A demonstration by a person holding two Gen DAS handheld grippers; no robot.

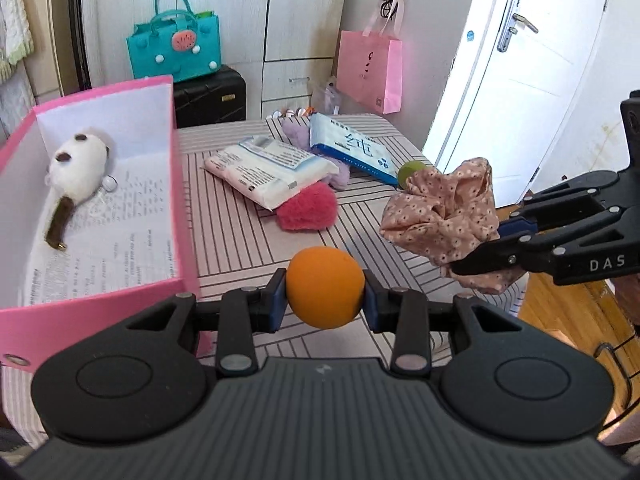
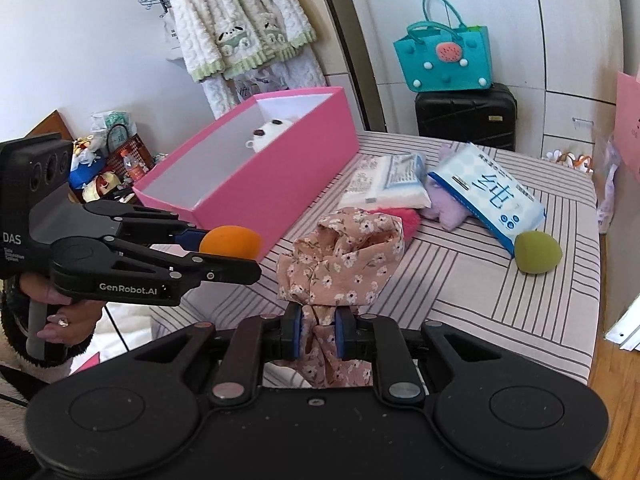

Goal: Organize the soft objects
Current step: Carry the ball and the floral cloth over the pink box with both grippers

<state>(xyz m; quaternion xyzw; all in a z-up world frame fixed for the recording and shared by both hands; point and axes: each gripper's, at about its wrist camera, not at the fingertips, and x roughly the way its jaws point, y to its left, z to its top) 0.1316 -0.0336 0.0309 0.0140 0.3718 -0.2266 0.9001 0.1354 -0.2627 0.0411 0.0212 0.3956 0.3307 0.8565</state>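
My left gripper [image 1: 325,294] is shut on an orange sponge ball [image 1: 325,287], held above the table near the front corner of the pink box [image 1: 178,204]. The ball also shows in the right wrist view [image 2: 231,242]. My right gripper [image 2: 317,330] is shut on a pink floral cloth [image 2: 340,256], held above the striped table; the cloth also shows in the left wrist view [image 1: 444,212]. A white plush toy [image 1: 78,168] lies inside the pink box [image 2: 256,184]. A green sponge [image 2: 536,251], a red fluffy piece [image 1: 308,208] and a purple plush [image 2: 444,204] lie on the table.
Two tissue packs [image 1: 272,170] [image 2: 490,196] lie mid-table on the striped cloth [image 2: 500,304]. A teal bag [image 2: 444,60] sits on a black suitcase [image 2: 466,116] behind the table. A pink paper bag [image 1: 370,70] hangs on the wall. A white door [image 1: 516,76] stands at right.
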